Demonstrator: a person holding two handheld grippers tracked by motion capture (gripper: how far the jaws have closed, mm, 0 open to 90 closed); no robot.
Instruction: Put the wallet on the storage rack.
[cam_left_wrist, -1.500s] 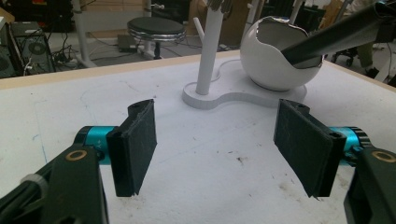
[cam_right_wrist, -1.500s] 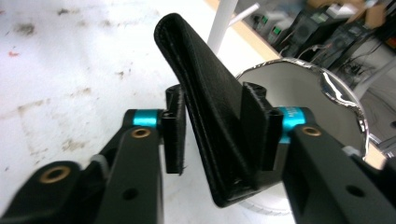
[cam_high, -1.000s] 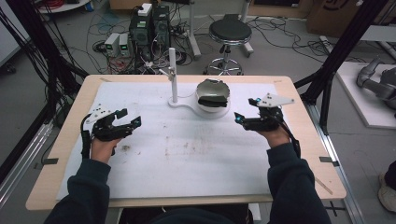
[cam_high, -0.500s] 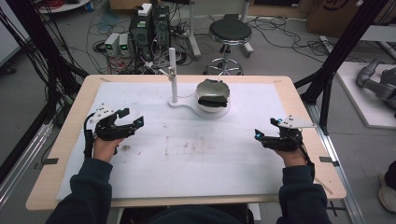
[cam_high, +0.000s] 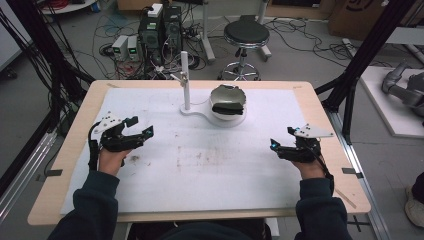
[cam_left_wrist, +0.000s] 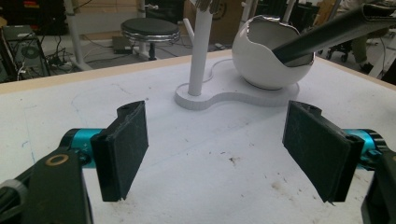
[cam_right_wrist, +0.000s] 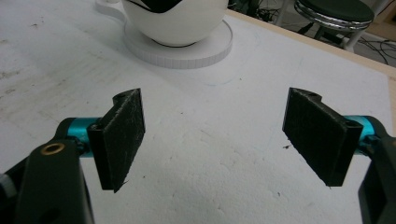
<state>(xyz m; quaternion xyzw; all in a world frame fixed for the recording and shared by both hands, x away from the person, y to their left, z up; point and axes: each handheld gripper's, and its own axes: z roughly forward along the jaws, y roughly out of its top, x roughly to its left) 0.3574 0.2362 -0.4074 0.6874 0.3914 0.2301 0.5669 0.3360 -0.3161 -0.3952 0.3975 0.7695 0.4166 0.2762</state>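
Right gripper (cam_high: 289, 145) has pulled back from beside the white egg-shaped bowl (cam_high: 229, 107) to the frame's lower right, jaws spread, empty. Left gripper (cam_high: 134, 133) unmoved at left, spread. Bowl, holding 1 dark object, stays upper centre; likely a reset.

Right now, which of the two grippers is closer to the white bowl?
The right gripper. It sits nearer the white bowl on its stand, while the left gripper rests farther off toward the table's left edge. Both have open jaws.

white cracked-egg bowl (cam_high: 229, 102) | upright on stand base (cam_high: 197, 111) | dark object (cam_high: 227, 108) inside
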